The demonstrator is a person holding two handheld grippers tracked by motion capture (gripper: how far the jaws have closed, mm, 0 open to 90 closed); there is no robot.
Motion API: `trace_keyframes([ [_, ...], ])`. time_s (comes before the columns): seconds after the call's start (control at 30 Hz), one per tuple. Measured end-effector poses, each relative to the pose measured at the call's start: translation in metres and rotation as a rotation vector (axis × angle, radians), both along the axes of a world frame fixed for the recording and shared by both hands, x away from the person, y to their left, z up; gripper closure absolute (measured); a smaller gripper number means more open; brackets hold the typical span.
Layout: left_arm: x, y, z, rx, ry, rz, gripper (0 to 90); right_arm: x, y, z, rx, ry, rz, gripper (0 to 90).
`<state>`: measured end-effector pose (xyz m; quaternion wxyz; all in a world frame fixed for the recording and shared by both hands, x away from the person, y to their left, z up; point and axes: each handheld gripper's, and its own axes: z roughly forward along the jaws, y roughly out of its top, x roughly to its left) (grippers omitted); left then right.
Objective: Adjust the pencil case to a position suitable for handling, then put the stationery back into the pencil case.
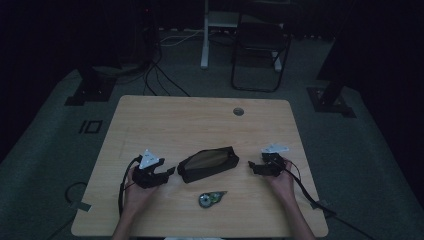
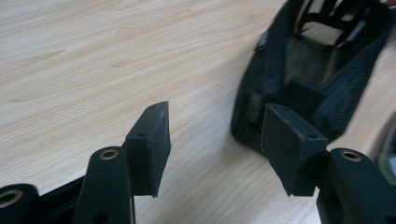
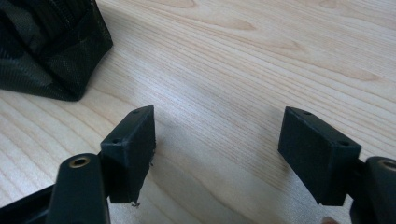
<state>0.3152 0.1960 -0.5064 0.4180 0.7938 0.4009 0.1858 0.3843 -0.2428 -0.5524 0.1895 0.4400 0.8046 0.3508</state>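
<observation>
A black mesh pouch (image 1: 209, 163) lies unzipped in the middle of the wooden table (image 1: 200, 120). In the left gripper view the pouch (image 2: 322, 74) fills the upper right, its opening showing. My left gripper (image 1: 169, 172) sits just left of the pouch, open, with nothing between its pads (image 2: 215, 144). My right gripper (image 1: 251, 166) rests just right of the pouch, also open and empty (image 3: 217, 149); the pouch's corner (image 3: 51, 51) shows at the upper left of its view. A small correction tape dispenser (image 1: 210, 199) lies in front of the pouch.
A round cable hole (image 1: 238, 111) is near the table's far edge. A black chair (image 1: 260, 47) and stand bases stand on the grey floor beyond. Cables trail from both grippers off the table's near corners.
</observation>
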Motion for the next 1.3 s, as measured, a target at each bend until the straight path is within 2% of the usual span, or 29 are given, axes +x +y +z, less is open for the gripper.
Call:
trace_keyframes([
  [0.17,-0.006,-0.001,0.002,-0.016,-0.010,-0.033,41.5,-0.002,-0.002,-0.002,0.009,-0.011,0.017,21.2],
  [0.33,-0.010,-0.002,0.004,-0.019,-0.022,-0.055,40.5,-0.002,-0.003,-0.003,0.007,-0.010,0.024,20.0],
  [0.7,-0.020,-0.013,0.007,0.003,-0.045,-0.119,37.8,-0.002,-0.002,-0.003,0.006,-0.008,0.029,18.6],
  [1.07,-0.031,-0.024,0.013,0.008,-0.071,-0.133,37.9,-0.002,-0.002,-0.003,0.005,-0.008,0.030,18.6],
  [1.3,-0.041,-0.030,0.017,0.002,-0.075,-0.166,38.1,-0.002,-0.002,-0.003,0.006,-0.008,0.030,18.6],
])
